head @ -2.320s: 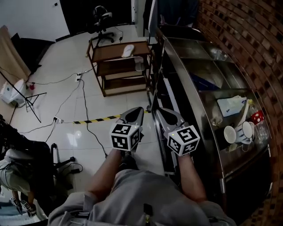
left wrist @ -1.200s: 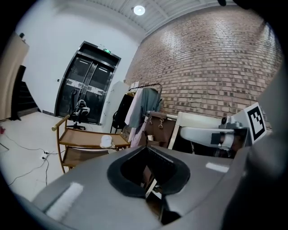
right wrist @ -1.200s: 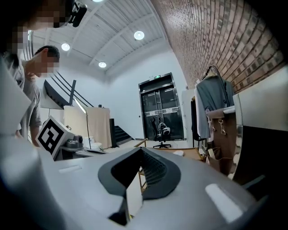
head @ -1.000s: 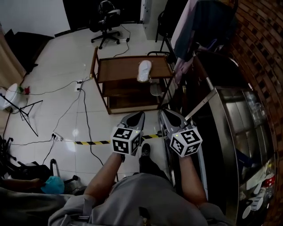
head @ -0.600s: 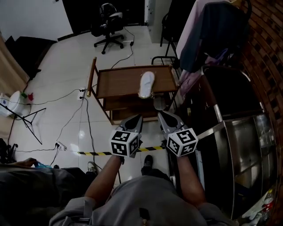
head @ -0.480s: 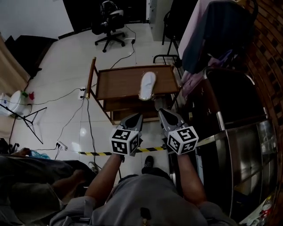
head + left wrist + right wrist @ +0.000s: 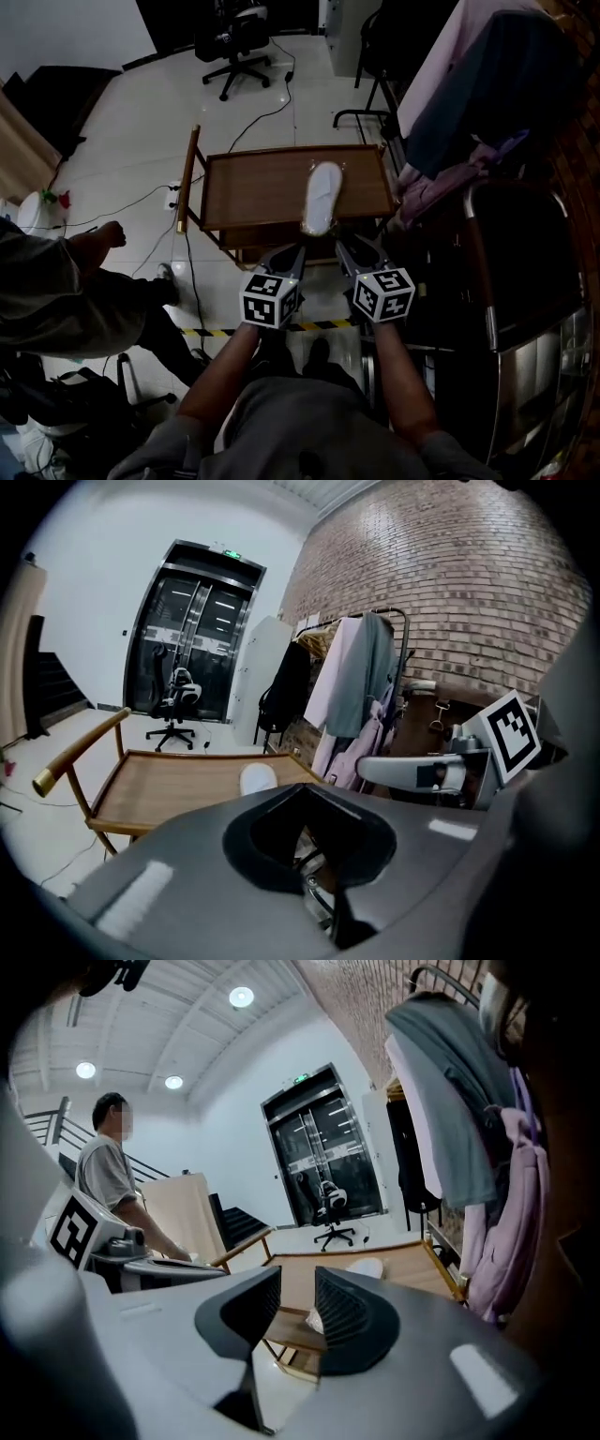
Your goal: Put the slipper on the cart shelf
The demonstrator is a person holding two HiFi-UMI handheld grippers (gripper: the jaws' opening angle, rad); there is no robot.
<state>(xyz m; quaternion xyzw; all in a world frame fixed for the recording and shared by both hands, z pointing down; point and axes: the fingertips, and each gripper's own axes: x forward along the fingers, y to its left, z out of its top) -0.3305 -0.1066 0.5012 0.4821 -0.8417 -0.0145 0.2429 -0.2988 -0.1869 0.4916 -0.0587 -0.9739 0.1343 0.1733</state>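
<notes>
A white slipper [image 7: 322, 197] lies on the top shelf of the wooden cart [image 7: 253, 187], near its right end. Both grippers hover side by side just short of the cart's near edge, below the slipper. My left gripper [image 7: 294, 251] is shut and holds nothing; in its own view the slipper [image 7: 258, 778] shows just past its tips [image 7: 305, 803]. The jaws of my right gripper [image 7: 345, 246] are opening, with a narrow gap [image 7: 298, 1302] and nothing between them. The slipper [image 7: 366, 1267] lies beyond, on the cart top [image 7: 412, 1274].
A person [image 7: 56, 291] stands close at the left. Clothes hang on a rack [image 7: 487, 112] to the right of the cart, above a dark counter [image 7: 525, 309]. An office chair [image 7: 234, 28] stands far back. Cables and a yellow-black tape line [image 7: 309, 326] cross the floor.
The cart has come much nearer and now lies right in front of both grippers. A person has come into view at the left. The steel counter has slid out to the right.
</notes>
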